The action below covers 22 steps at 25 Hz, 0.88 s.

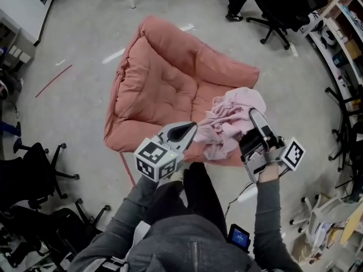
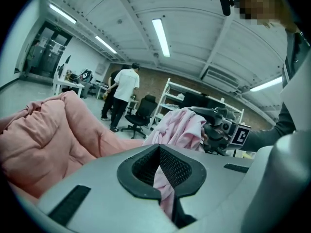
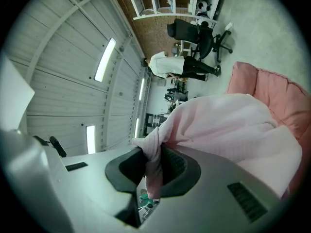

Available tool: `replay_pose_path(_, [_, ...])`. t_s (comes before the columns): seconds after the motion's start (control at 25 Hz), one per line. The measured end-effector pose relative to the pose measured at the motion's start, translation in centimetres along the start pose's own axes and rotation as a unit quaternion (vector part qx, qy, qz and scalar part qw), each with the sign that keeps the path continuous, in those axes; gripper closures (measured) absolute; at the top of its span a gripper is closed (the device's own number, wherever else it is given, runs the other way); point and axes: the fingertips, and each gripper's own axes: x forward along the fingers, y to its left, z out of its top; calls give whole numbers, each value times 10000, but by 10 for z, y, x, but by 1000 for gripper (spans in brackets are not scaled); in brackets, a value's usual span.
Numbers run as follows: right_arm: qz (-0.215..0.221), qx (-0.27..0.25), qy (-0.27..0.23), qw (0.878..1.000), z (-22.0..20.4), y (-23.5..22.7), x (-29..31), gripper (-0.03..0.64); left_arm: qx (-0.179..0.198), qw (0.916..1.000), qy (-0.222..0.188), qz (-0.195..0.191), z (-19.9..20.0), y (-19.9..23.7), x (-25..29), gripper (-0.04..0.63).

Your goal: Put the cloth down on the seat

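Observation:
A pale pink cloth [image 1: 229, 120] hangs bunched over the front right edge of the salmon-pink cushioned seat [image 1: 164, 84]. My left gripper [image 1: 193, 130] is shut on the cloth's left part; in the left gripper view a strip of cloth [image 2: 163, 186] is pinched between the jaws. My right gripper [image 1: 254, 118] is shut on the cloth's right part, with a fold of cloth [image 3: 151, 169] caught between its jaws and the rest of it [image 3: 233, 130] billowing in front. The seat [image 3: 272, 86] lies beyond the cloth in the right gripper view.
Black office chairs stand around: one at the back right [image 1: 281, 13], others at the left [image 1: 34, 169]. Shelving [image 1: 343, 27] lines the right side. A person [image 2: 121, 96] stands farther back in the room. My own legs [image 1: 193, 197] are just in front of the seat.

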Motion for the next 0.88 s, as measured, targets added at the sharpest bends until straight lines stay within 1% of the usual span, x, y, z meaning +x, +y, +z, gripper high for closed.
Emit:
replay_pose_path(0.2, [-173, 264, 207, 9993, -8, -46, 29, 569, -229, 9991, 179, 317, -13, 32, 7, 589])
replay_pose_path(0.28, [-277, 280, 305, 9988, -11, -69, 39, 569, -309, 9984, 224, 427, -20, 45, 10, 589])
replay_pose_path(0.4, [-394, 321, 439, 9977, -9, -99, 44, 569, -398, 9972, 307, 548, -32, 52, 25, 589])
replay_pose_path(0.64, [-597, 708, 562, 9941, -13, -145, 43, 569, -427, 9958, 482, 655, -48, 52, 56, 589])
replay_pose_path(0.88, [-797, 824, 568, 9918, -11, -188, 39, 569, -494, 9942, 728, 618, -68, 60, 82, 589])
